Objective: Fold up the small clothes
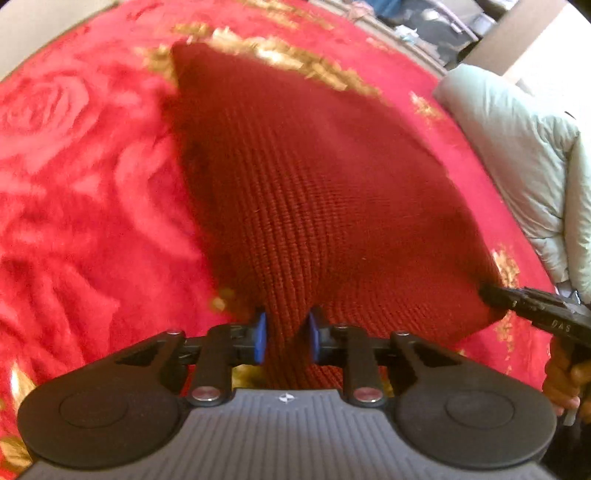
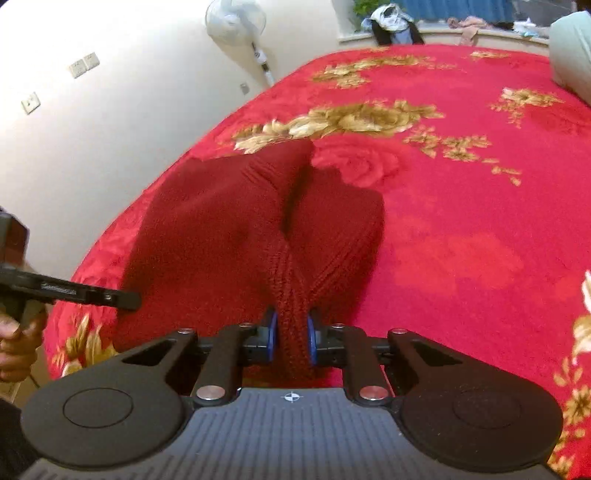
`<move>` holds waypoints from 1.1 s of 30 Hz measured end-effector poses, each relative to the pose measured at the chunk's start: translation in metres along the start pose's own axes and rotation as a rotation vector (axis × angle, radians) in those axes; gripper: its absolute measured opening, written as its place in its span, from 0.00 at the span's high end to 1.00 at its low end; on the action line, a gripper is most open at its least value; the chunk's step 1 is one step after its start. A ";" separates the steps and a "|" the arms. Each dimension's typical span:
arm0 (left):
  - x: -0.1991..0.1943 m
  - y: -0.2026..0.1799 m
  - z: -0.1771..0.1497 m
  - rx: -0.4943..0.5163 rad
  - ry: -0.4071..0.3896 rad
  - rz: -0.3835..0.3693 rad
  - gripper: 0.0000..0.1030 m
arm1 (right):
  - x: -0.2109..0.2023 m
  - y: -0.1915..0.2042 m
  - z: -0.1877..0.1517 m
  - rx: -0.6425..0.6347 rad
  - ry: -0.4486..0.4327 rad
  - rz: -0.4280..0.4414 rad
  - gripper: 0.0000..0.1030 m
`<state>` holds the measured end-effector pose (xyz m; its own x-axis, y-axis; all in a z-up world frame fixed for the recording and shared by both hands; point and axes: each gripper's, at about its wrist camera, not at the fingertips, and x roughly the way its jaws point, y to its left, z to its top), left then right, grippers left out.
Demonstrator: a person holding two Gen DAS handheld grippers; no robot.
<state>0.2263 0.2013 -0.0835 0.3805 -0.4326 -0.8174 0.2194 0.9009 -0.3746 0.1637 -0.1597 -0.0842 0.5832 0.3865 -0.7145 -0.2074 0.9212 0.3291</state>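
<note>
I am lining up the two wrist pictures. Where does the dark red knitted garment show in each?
Left wrist view: the knitted garment fills the centre, bunched between the left tool.
Right wrist view: the garment lies centre-left, a fold pinched in the right tool.
Shared landmark: the red blanket with gold flowers under it.

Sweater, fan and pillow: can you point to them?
Sweater point(image 1: 314, 206): left wrist view, middle of the knit.
Fan point(image 2: 235, 22): right wrist view, its round head.
Pillow point(image 1: 517, 155): left wrist view, its pale cover.
</note>
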 end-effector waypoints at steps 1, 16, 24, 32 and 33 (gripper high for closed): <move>0.000 0.000 -0.001 0.000 -0.005 -0.003 0.55 | 0.007 -0.003 -0.004 0.000 0.027 -0.031 0.84; -0.024 -0.069 -0.042 0.296 -0.107 0.268 0.44 | -0.019 -0.011 -0.021 0.062 -0.046 -0.072 0.51; -0.072 -0.124 -0.075 0.239 -0.346 0.353 0.06 | -0.079 -0.006 -0.033 -0.055 -0.225 -0.124 0.37; -0.076 -0.156 -0.073 0.241 -0.455 0.397 0.06 | -0.050 -0.002 0.037 0.014 -0.255 0.008 0.37; -0.074 -0.153 -0.071 0.226 -0.463 0.405 0.06 | -0.039 -0.003 0.049 0.046 -0.239 0.030 0.37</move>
<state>0.1010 0.0982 0.0030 0.8092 -0.0776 -0.5824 0.1417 0.9878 0.0652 0.1806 -0.1798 -0.0270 0.7480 0.3871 -0.5391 -0.1945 0.9045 0.3796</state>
